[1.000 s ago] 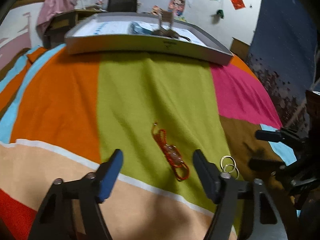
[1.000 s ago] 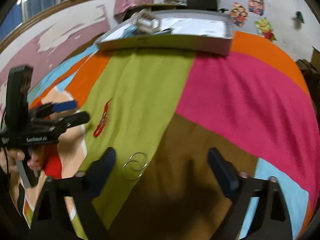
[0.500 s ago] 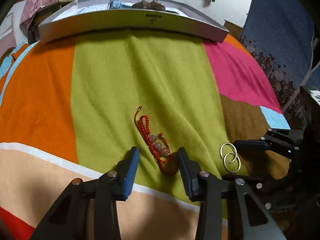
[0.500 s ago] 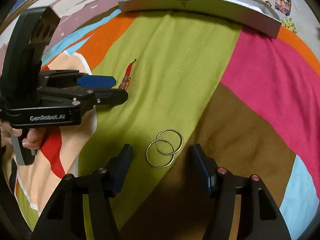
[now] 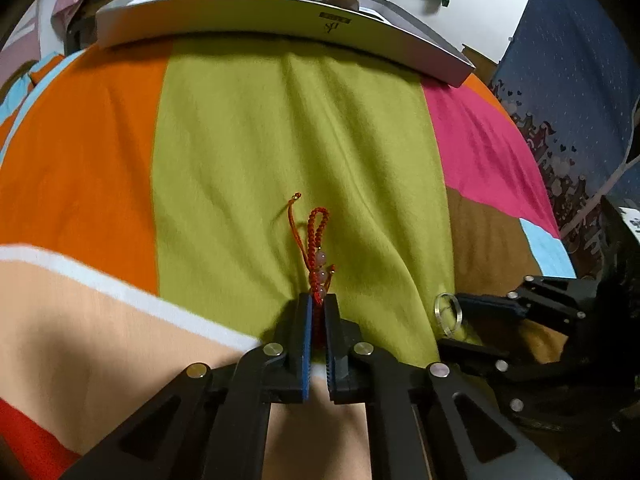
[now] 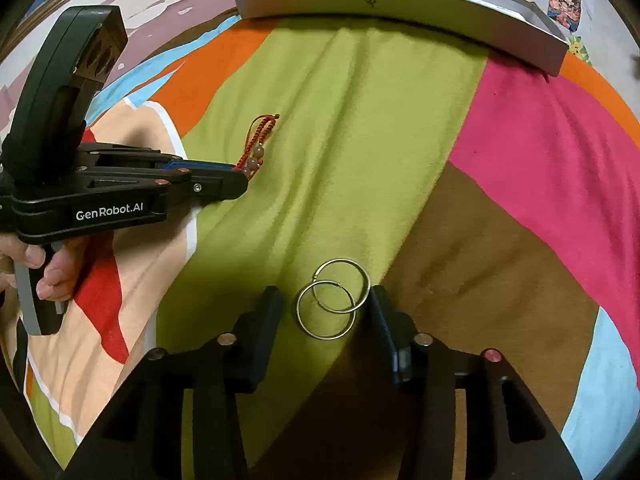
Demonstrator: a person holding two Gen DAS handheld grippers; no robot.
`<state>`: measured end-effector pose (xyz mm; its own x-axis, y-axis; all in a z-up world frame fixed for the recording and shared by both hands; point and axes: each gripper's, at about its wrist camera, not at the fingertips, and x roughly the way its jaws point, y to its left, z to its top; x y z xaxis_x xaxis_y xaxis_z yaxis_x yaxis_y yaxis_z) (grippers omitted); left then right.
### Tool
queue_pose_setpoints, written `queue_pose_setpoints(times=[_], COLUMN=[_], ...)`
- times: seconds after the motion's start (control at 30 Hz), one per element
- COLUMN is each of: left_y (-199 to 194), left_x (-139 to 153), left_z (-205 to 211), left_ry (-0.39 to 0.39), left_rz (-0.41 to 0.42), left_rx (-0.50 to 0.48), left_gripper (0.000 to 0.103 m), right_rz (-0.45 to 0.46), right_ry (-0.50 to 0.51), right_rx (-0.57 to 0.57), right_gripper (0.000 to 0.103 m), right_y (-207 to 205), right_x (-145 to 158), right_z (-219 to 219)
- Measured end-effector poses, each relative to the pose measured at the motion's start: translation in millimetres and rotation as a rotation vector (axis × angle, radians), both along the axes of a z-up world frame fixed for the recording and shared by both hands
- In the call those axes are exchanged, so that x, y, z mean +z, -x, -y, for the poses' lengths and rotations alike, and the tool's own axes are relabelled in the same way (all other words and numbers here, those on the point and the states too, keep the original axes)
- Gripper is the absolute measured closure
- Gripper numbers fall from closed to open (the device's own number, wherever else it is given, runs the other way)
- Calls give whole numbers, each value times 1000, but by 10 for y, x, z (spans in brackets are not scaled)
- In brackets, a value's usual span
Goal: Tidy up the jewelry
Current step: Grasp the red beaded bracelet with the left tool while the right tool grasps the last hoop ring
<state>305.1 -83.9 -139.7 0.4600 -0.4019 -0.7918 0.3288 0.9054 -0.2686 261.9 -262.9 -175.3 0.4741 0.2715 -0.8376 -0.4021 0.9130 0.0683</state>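
Note:
A red braided bracelet [image 5: 317, 236] with pale beads lies on the green stripe of the blanket. My left gripper [image 5: 318, 306] is shut on its near end, and the rest of it trails away from the pads. The right wrist view shows the same grip from the side: left gripper [image 6: 240, 178], bracelet [image 6: 260, 140]. Two overlapping silver hoops [image 6: 315, 280] lie flat between the fingers of my right gripper [image 6: 324, 300]. Its jaws are closing. The right pad [image 6: 378, 312] is at the hoops' edge, and the left pad [image 6: 272, 312] stands a little off them.
A long grey tray [image 5: 280, 20] holding some items sits at the far end of the blanket, also visible as the tray [image 6: 400, 6] in the right wrist view. A hand [image 6: 52, 276] holds the left gripper's handle. The blanket has orange, pink, brown and peach patches.
The left jaws went from wide apart to shut on the bracelet's near end. The right gripper came down over the two hoops and its jaws narrowed around them.

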Motion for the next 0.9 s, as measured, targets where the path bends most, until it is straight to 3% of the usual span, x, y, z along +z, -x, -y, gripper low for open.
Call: queue_pose_setpoints(times=[0.13,0.3,0.57,0.9], left_y=[76,189,289,175], left_x=[4,60,383,842], left_z=[-14,-55,-90,-63], left_ry=[18,34,44,-3], left_rz=[-26,-18,76,177], left_rx=[17,63,88,104], left_gripper=[97,98,98,98], right_rz=[6,29,157,309], right_ry=[5,1,-9,-85], right_rx=[20,19,14,-54], right_gripper=[76,77,77,77], right_y=[-14,10,81,40], right_x=[-13,18,308,742], right_z=[-73,-104,-64,170])
